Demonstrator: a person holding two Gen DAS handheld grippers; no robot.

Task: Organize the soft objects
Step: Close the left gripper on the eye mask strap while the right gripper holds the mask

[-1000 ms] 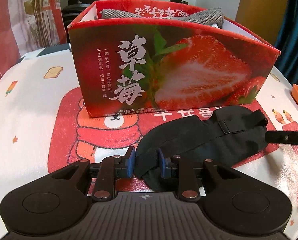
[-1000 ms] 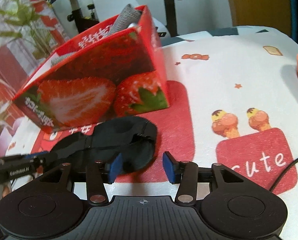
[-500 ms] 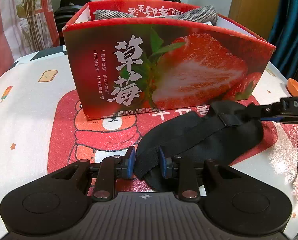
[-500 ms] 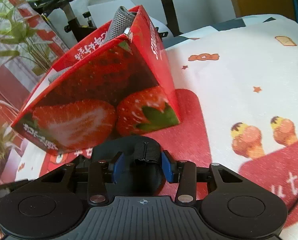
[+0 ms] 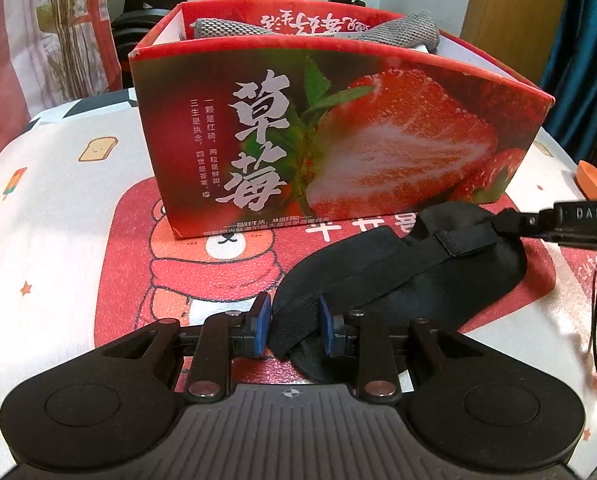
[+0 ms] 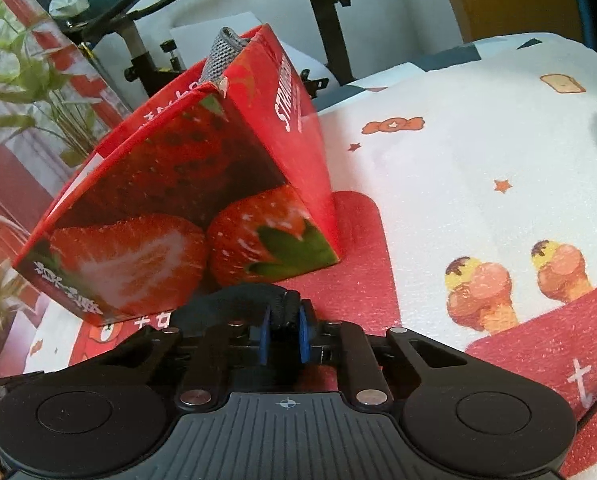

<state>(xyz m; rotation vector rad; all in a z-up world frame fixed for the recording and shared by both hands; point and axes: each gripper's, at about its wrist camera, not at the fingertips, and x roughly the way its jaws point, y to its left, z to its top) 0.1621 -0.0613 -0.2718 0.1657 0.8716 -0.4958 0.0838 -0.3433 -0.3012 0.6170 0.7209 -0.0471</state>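
Note:
A black eye mask (image 5: 402, 272) with an elastic strap lies on the mat in front of a red strawberry box (image 5: 338, 132). My left gripper (image 5: 294, 330) is shut on the mask's near left end. My right gripper (image 6: 284, 330) is shut on the mask's (image 6: 250, 296) strap at its right end; its fingertips (image 5: 578, 220) show at the right of the left wrist view. A grey mesh cloth (image 5: 398, 32) sits inside the box and pokes over its rim (image 6: 224, 54).
The table is covered by a white cartoon-print cloth (image 6: 478, 160) with red patches. An orange object (image 5: 594, 180) lies at the right edge. An exercise bike frame (image 6: 330, 20) and a plant (image 6: 14, 80) stand behind the table.
My right gripper moved in from the right and shut on the mask's strap. My left gripper kept its hold while the mask's right end lifted a little.

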